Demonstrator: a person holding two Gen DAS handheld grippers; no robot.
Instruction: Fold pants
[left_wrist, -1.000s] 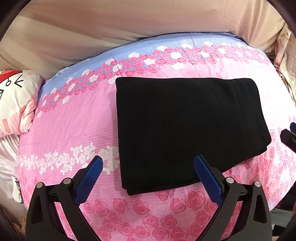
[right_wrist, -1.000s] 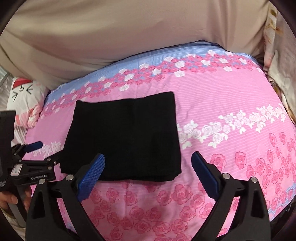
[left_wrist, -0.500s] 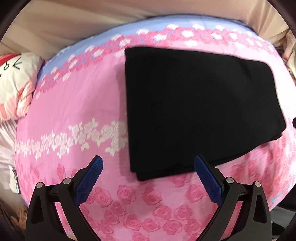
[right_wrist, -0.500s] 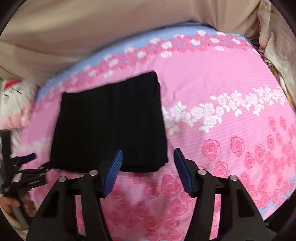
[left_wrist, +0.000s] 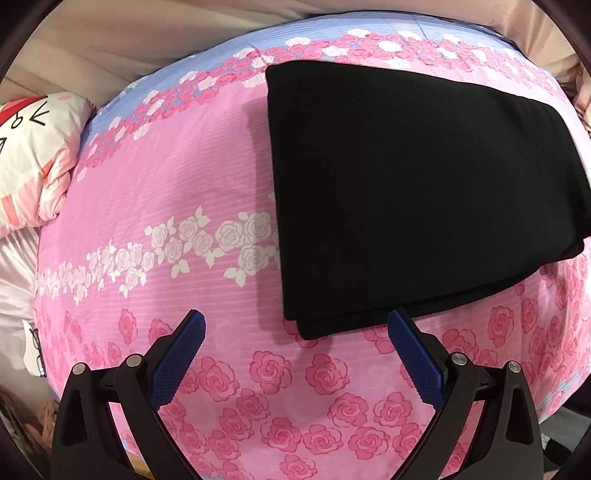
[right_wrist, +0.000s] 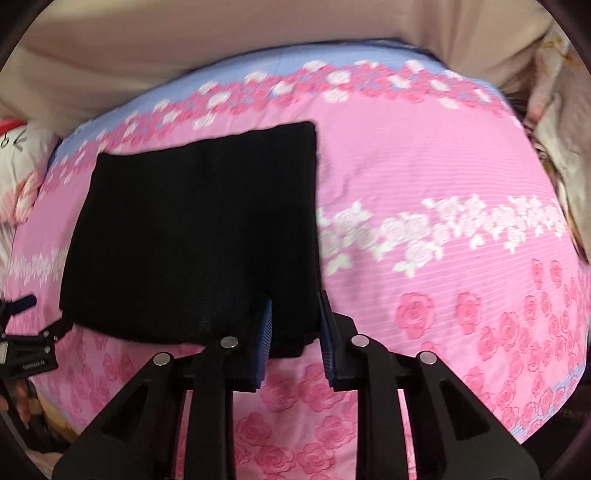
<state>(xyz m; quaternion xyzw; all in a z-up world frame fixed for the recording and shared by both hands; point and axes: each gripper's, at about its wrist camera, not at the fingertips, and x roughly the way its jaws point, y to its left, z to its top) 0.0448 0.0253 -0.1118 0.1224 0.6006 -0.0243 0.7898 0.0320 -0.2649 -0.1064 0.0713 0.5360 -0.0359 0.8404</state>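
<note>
The black pants (left_wrist: 417, 192) lie folded into a flat rectangle on the pink rose-print bedspread (left_wrist: 177, 177). My left gripper (left_wrist: 295, 325) is open and empty, its jaws wide, just in front of the pants' near left corner. In the right wrist view the pants (right_wrist: 192, 236) lie left of centre. My right gripper (right_wrist: 295, 314) has its jaws narrowed around the pants' near right corner, with a gap still showing between the blue pads. The left gripper's body shows at the far left of the right wrist view (right_wrist: 26, 354).
A white and red cartoon pillow (left_wrist: 33, 155) lies at the left of the bed. Beige bedding (right_wrist: 221, 40) runs along the far side. More crumpled fabric (right_wrist: 561, 147) sits at the right edge. The bed's near edge drops off below the grippers.
My right gripper has moved in on the pants' near right corner and its jaws have narrowed a lot. My left gripper has moved closer to the bed and leftward, staying open.
</note>
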